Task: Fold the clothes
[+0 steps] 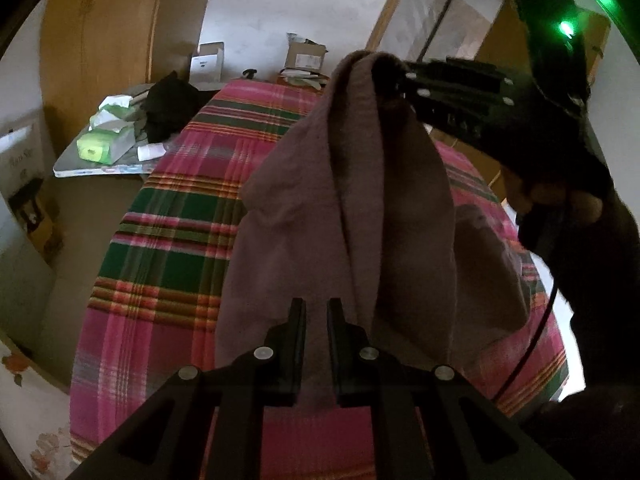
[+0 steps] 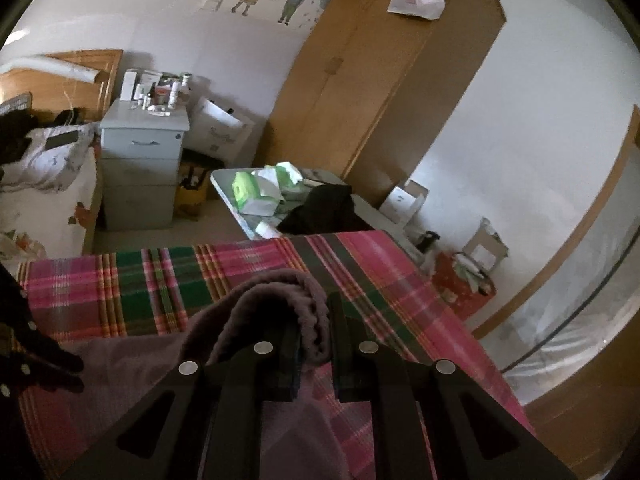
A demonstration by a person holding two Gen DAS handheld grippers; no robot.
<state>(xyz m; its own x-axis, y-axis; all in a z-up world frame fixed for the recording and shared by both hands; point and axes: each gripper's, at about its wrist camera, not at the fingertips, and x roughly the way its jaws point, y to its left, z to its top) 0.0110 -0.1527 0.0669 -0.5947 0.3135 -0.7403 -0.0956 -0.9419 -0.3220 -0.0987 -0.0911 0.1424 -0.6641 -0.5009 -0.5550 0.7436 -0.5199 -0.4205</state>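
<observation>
A mauve garment (image 1: 344, 208) hangs in long folds over a table covered with a pink and green plaid cloth (image 1: 160, 240). My right gripper (image 1: 394, 80) holds the garment's top edge up high, and in the right wrist view my right gripper (image 2: 316, 332) is shut on a bunched fold of the mauve garment (image 2: 280, 300). My left gripper (image 1: 316, 320) sits low against the hanging cloth with a narrow gap between its fingers; cloth lies between them, but a grip cannot be told. The left gripper's body shows at the left edge of the right wrist view (image 2: 36, 356).
A low white table (image 2: 248, 216) beyond the plaid cloth (image 2: 120, 288) carries green tissue packs (image 2: 256, 192) and a black garment (image 2: 324, 208). A wooden wardrobe (image 2: 380, 80), a grey nightstand (image 2: 140, 160), a bed (image 2: 44, 184) and cardboard boxes (image 1: 304, 56) stand around.
</observation>
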